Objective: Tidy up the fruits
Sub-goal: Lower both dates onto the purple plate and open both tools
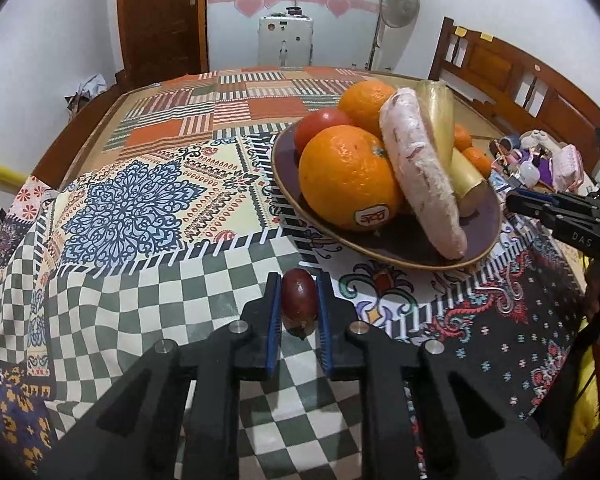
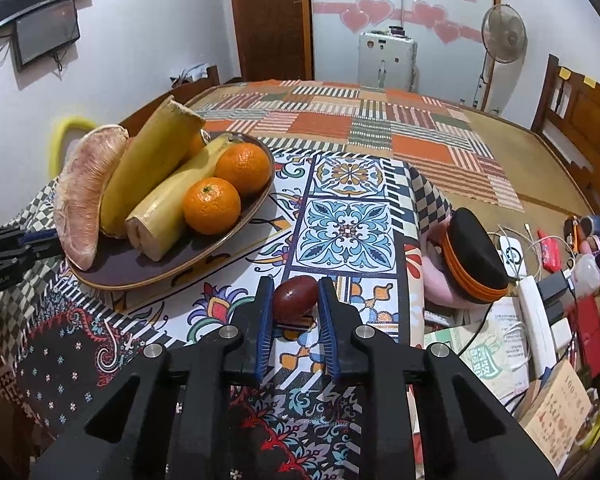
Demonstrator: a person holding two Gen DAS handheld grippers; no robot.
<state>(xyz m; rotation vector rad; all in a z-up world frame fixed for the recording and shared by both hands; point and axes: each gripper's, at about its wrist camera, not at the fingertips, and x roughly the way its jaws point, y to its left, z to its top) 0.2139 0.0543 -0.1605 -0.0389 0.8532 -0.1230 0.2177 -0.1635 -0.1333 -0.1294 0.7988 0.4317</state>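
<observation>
Left gripper [image 1: 299, 300] clamped on a grape [image 1: 298, 298]. Right gripper [image 2: 294, 300] clamped on a second grape [image 2: 295, 298]. Fruit plate [image 2: 236, 236] at ten o'clock.

Table [image 2: 492, 128] covered by patchwork-patterned cloths [image 1: 140, 208], with items laid on it.

Resting directly on the cloth: a shallow oval purple plate with tan rim [image 2: 236, 240] bearing fruit; a black domed case with orange bands [image 2: 476, 256]; a white power strip [image 2: 534, 312]; printed papers [image 2: 488, 356]; mixed small clutter [image 1: 540, 160] is seen at the right edge.
</observation>
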